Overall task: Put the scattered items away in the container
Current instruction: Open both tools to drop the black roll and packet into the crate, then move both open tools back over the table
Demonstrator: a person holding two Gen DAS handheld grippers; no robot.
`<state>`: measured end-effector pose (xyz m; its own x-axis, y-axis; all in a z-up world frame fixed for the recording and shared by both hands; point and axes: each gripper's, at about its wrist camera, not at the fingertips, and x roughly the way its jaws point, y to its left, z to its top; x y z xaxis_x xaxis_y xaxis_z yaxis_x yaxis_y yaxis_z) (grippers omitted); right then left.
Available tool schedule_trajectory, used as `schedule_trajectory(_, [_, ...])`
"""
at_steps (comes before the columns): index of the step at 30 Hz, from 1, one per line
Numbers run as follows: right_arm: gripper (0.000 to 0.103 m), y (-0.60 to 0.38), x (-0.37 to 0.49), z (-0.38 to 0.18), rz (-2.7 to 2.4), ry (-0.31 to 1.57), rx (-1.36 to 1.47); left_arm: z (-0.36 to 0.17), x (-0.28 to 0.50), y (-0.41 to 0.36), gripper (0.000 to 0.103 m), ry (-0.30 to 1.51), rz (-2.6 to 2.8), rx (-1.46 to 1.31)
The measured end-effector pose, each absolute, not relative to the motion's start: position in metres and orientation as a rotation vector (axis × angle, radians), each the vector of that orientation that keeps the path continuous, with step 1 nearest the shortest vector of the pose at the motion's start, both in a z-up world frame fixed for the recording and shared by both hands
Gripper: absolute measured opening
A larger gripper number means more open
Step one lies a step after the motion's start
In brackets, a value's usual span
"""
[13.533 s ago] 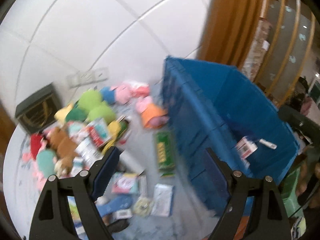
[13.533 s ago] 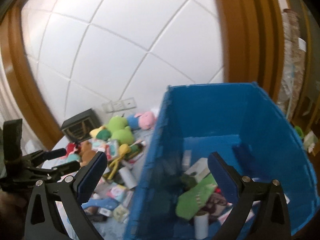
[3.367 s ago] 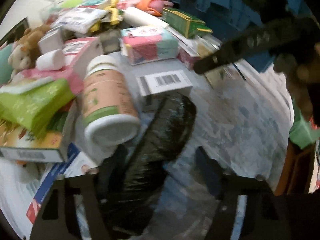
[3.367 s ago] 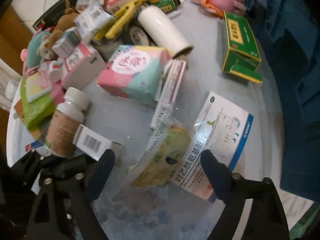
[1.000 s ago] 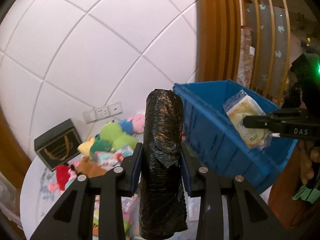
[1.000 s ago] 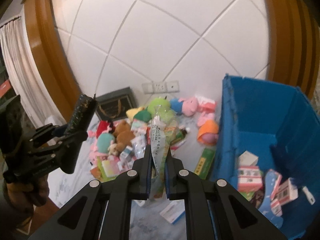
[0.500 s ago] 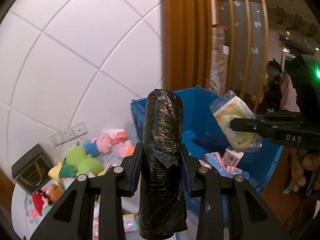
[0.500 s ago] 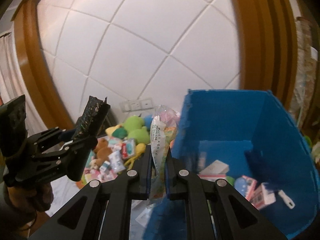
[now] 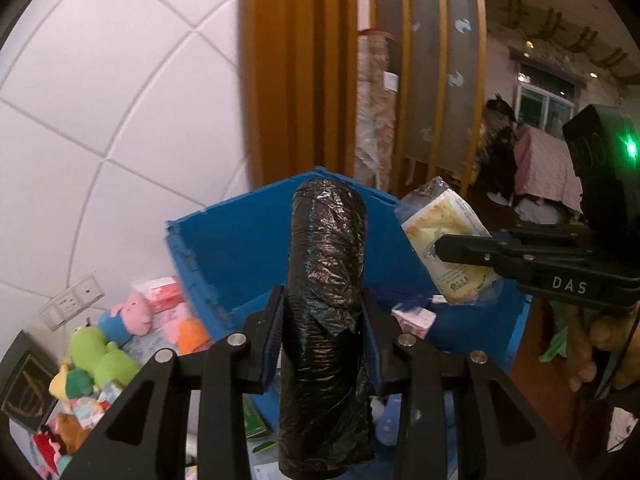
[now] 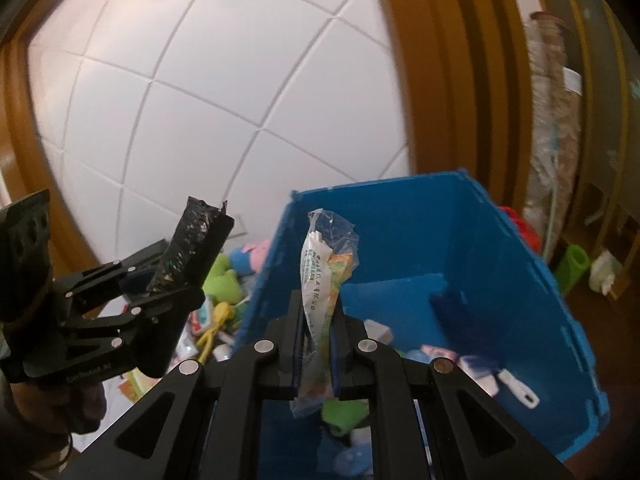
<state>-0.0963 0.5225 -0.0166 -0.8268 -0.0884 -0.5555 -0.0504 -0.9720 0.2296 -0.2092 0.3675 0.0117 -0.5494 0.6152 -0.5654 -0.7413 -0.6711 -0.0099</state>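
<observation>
Looking down into the blue bin point(image 10: 460, 240), I see small boxes in pink and white point(image 10: 436, 354), a white-handled tool point(image 10: 516, 390) and something green point(image 10: 344, 416) lying on its floor. Left of the bin, on the tabletop point(image 10: 116, 312), plush toys point(image 9: 102, 354) and packets are heaped up, a pink pig plush point(image 9: 134, 314) and an orange one point(image 9: 190, 330) nearest the blue wall.

My left gripper point(image 9: 322, 334) has its fingers point(image 9: 272, 332) clamped on either side of the black plastic roll point(image 9: 326, 320), which stands upright between them, its top well past the tips and its base hanging below them. From the left wrist it lines up in front of the bin's open mouth; from the right wrist it sits off to the left of the bin's near corner.

My right gripper point(image 10: 316, 346) has its fingers point(image 10: 294, 340) pressed nearly together, pinching the clear snack packet point(image 10: 324, 276) by its lower part; the crinkled top sticks up above the tips, over the bin's interior.

Compared with a second ago, both views have swung away from the toy pile towards the bin: the heap has slid to the lower left, the bin now fills the centre, and the wooden frame point(image 9: 300, 80) and slatted screen point(image 9: 440, 80) loom much larger. Both grips are unchanged.
</observation>
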Motion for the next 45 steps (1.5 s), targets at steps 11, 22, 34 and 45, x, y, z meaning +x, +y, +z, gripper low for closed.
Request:
schedule_trajectory(11, [0.010,0.568,-0.083,-0.036,-3.028,-0.445,0.990,0.005,-0.212,0.431,0.034,0.324,2.129,-0.720])
schedule_trajectory(22, [0.101,0.585,-0.072,-0.034,-3.117,-0.487,0.954,0.011,-0.228,0.443,0.103,0.313,2.247,-0.785])
schedule_trajectory(34, [0.103,0.528,-0.087,-0.026,-3.020,-0.389,0.941,0.015,-0.215,0.334,0.103,0.236,2.484,-0.829])
schedule_trajectory(45, [0.103,0.437,-0.097,-0.031,-2.875,-0.244,0.998,0.003,-0.174,0.206,0.103,0.152,2.716,-0.946])
